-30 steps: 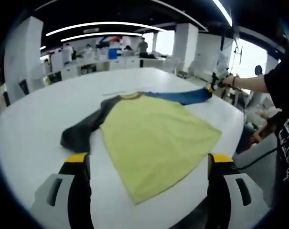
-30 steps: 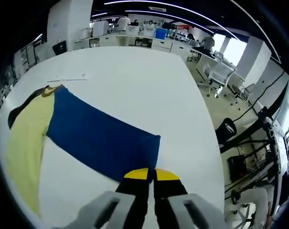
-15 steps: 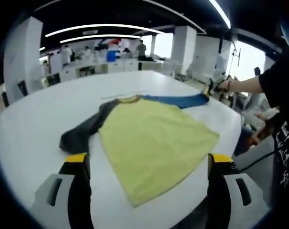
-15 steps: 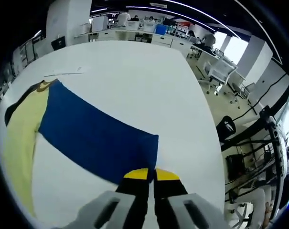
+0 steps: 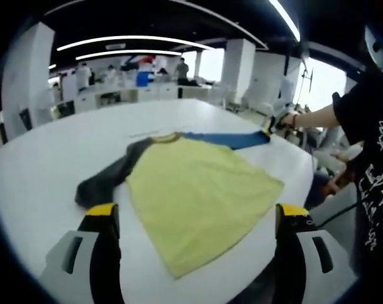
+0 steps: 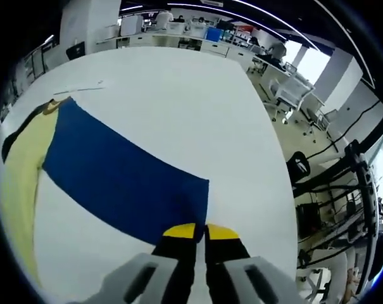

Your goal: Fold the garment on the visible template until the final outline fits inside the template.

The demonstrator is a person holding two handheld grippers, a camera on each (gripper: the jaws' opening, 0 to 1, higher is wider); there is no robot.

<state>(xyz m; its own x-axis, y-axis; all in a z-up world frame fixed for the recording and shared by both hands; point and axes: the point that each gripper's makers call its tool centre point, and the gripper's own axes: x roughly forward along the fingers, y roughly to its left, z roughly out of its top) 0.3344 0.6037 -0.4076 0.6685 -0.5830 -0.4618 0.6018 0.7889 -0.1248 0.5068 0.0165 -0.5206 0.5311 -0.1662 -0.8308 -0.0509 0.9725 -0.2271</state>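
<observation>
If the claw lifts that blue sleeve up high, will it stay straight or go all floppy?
Probably floppy. The blue sleeve lies flat and thin on the white table, like soft cloth. The right claw looks shut on its end, so the rest would likely sag. It probably drags the yellow shirt body along too.

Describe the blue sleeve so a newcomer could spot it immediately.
On the big white table lies a shirt with a yellow body. The blue sleeve runs out from its collar, its cuff pinched in the right gripper. The other sleeve is dark grey and lies loose.
</observation>
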